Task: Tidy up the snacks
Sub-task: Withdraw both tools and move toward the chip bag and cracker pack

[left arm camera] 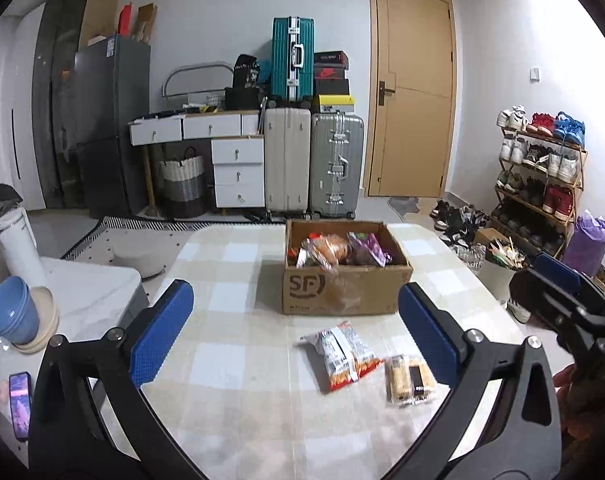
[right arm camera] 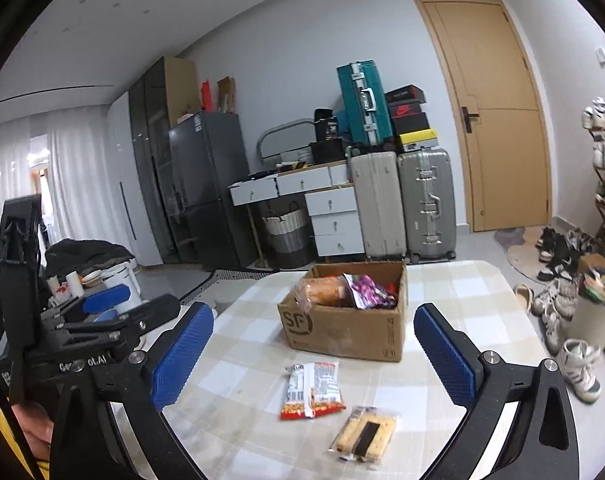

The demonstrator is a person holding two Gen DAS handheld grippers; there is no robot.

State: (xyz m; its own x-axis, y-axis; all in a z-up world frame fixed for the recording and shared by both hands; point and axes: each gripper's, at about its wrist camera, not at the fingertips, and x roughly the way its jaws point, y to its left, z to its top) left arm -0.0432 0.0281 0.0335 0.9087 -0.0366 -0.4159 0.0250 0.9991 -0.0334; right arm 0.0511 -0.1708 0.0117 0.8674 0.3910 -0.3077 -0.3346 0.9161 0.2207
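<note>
A brown cardboard box point(left arm camera: 344, 288) point(right arm camera: 346, 330) marked SF stands on the checked table and holds a bread bag point(left arm camera: 328, 250) point(right arm camera: 322, 292) and a purple packet point(left arm camera: 368, 248) point(right arm camera: 368, 290). In front of it lie a red-and-white snack packet point(left arm camera: 342, 356) point(right arm camera: 314, 390) and a clear pack of biscuit bars point(left arm camera: 408, 380) point(right arm camera: 364, 434). My left gripper point(left arm camera: 296, 336) is open and empty, back from the box. My right gripper point(right arm camera: 314, 356) is open and empty too, with both loose packs lying ahead between its blue pads. Each gripper shows at the edge of the other's view.
The checked table point(left arm camera: 230, 280) point(right arm camera: 462, 292) ends just behind the box. A side surface at the left holds blue bowls point(left arm camera: 14, 314) and a phone point(left arm camera: 20, 406). Suitcases point(left arm camera: 314, 160), a drawer unit point(left arm camera: 238, 168) and a door stand behind. Shoes point(right arm camera: 574, 364) litter the floor at the right.
</note>
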